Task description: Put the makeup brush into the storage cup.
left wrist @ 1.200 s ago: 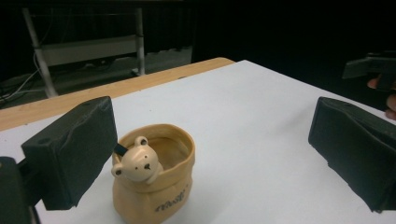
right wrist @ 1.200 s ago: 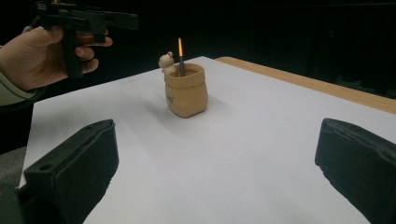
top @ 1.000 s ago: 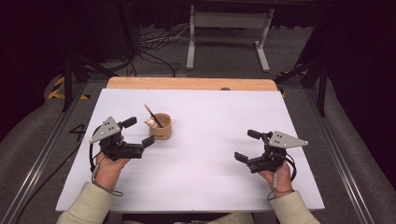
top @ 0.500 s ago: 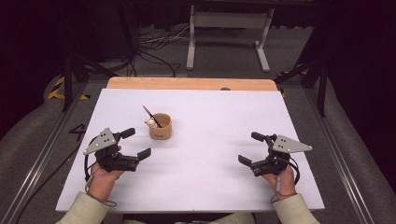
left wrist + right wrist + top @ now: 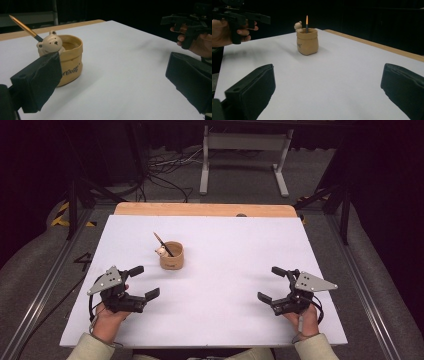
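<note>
A tan sack-shaped pot with a small bear figure on its rim stands on the white table, left of centre. A pencil leans out of it. My left gripper is near the front left corner, below the pot and apart from it, open and empty. My right gripper is at the front right, open and empty, far from the pot. In the left gripper view the right gripper shows at top right; in the right gripper view the left gripper shows at top left.
A wooden strip runs along the table's far edge. Beyond it are a metal stand and cables on the dark floor. Rails run along both sides of the table.
My left gripper has drawn back from beside the pot toward the front left corner. My right gripper has drifted slightly toward the front. The pot and pencil stayed put.
</note>
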The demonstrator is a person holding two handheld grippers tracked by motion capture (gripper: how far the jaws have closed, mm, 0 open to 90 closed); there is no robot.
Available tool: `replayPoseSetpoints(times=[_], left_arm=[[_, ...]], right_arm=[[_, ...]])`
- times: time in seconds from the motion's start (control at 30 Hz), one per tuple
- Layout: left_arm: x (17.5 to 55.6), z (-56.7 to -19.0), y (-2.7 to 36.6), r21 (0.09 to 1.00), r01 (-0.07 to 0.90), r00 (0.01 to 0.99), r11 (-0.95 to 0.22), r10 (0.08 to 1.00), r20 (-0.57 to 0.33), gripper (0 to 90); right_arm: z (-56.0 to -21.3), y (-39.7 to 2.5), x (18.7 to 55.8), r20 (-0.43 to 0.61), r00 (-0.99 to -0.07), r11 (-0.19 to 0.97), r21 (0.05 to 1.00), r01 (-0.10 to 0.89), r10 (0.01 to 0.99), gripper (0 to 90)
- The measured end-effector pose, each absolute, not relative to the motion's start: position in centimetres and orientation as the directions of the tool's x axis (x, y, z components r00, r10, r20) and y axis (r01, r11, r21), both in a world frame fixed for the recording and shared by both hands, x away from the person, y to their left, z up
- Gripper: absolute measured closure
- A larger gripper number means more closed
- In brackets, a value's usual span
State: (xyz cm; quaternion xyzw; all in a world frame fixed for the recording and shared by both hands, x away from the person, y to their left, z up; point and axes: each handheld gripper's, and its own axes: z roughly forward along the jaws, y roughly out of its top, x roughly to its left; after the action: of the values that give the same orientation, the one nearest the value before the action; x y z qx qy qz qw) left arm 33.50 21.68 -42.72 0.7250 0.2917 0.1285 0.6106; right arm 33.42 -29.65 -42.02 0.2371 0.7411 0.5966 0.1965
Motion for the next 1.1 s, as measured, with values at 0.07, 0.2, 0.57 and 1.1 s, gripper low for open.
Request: replayPoseSetpoints(times=[0.07, 0.2, 0.57, 1.1], left_arm=[[33.3, -43.1, 21.8, 0.957, 0.278, 0.795, -0.085, 0.579, -0.179, 1.4], [33.0, -43.7, 21.9, 0.957, 0.277, 0.8, -0.087, 0.572, -0.179, 1.4], [33.0, -45.3, 21.3, 0.955, 0.28, 0.811, -0.097, 0.557, -0.181, 1.3], [33.3, -46.0, 21.5, 0.955, 0.289, 0.799, -0.068, 0.567, -0.201, 0.9]], right_arm=[[-42.1, -29.6, 33.3, 0.002, -0.812, 0.171, 0.977, 0.125, 0.584, 0.0], [-42.5, -29.4, 33.1, 0.001, -0.817, 0.178, 0.976, 0.126, 0.576, 0.0], [-43.9, -29.0, 33.3, 0.02, -0.819, 0.163, 0.977, 0.138, 0.573, 0.0], [-44.1, -28.4, 33.3, -0.01, -0.821, 0.201, 0.971, 0.127, 0.571, 0.0]])
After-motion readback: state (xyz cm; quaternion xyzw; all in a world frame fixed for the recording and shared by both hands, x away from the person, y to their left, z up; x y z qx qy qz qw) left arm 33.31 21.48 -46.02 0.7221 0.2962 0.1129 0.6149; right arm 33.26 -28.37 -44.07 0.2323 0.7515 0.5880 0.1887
